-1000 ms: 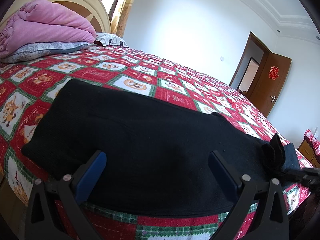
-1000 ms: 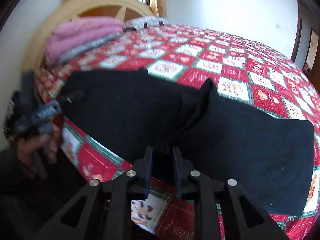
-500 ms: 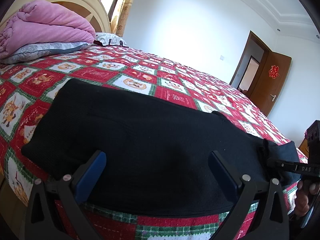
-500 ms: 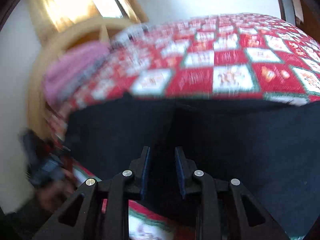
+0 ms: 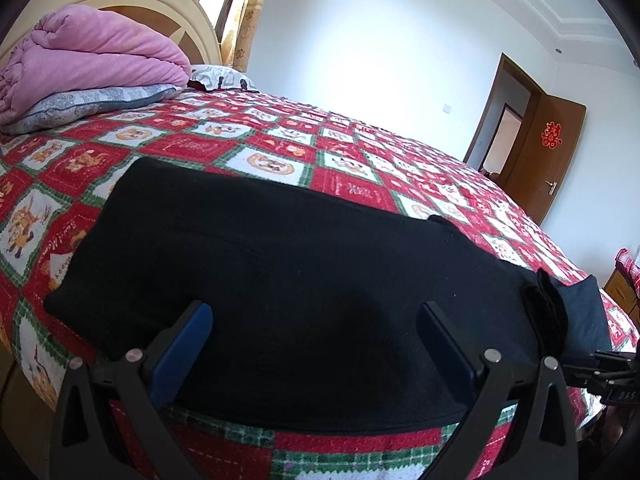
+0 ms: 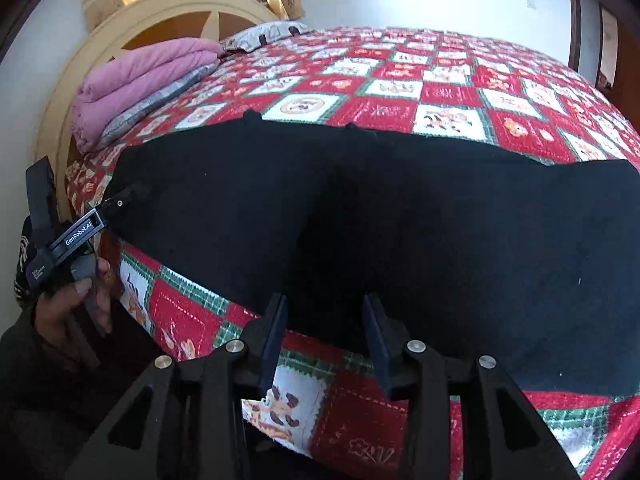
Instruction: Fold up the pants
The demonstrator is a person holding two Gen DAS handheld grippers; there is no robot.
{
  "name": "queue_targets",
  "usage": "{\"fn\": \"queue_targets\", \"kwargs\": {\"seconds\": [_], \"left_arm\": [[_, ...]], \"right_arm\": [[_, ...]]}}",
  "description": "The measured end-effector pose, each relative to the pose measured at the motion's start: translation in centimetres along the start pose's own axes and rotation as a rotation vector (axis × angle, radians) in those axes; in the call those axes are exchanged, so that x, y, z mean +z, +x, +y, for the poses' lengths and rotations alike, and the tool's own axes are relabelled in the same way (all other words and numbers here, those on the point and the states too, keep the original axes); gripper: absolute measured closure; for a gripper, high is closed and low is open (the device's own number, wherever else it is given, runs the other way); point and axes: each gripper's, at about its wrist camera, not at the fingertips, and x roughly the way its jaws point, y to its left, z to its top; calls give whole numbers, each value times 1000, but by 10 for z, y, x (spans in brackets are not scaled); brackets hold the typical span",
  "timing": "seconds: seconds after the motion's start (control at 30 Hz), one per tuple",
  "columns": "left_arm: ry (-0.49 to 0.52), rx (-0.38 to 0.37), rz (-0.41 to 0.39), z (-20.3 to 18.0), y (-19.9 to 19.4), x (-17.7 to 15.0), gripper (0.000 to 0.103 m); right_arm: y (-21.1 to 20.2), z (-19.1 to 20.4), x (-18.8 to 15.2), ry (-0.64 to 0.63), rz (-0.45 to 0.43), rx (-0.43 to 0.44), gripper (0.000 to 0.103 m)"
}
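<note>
Right wrist view: right gripper [image 6: 324, 330] jaws opening over the near hem, empty; pants [image 6: 400, 216] lie crosswise; left gripper [image 5: 312, 336] wide, empty.

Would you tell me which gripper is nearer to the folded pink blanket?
Left. The left gripper sits at the pants' end below the pink blanket; the right gripper, jaws opening, is farther along the bed edge.

The black pants [image 5: 304, 272] cover the near side of the bed, up to its edge. Behind them the red patterned quilt [image 5: 360, 152] lies bare and flat until the far edge. At the headboard [image 6: 168, 20] end, the folded pink blanket [image 5: 88, 52] and grey pillow [image 5: 92, 100] block the way.
</note>
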Motion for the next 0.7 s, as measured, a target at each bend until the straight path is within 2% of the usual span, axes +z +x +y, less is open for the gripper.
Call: {"fn": "queue_targets", "kwargs": {"seconds": [0.13,0.33,0.4,0.47,0.57,0.7], "left_arm": [[-1,-1,-1,0,0,0,0],[-6,-7,0,1,1,0,0],[-16,-27,7,3,0,2,0],[-12,-44,16,8,-2,9,0],[12,40,-47,26,-17,28,0],[-85,95,-104,75,-33,47,0]], "right_arm": [[-11,-7,3,46,-2,22,62],[-43,-29,-1,100,-107,-80,60],[-31,-50,-1,161,-51,-129,60],[-25,-64,-5,210,-34,-86,60],[-41,-65,0,230,-86,-66,60],[-58,-65,3,233,-166,-73,60]]}}
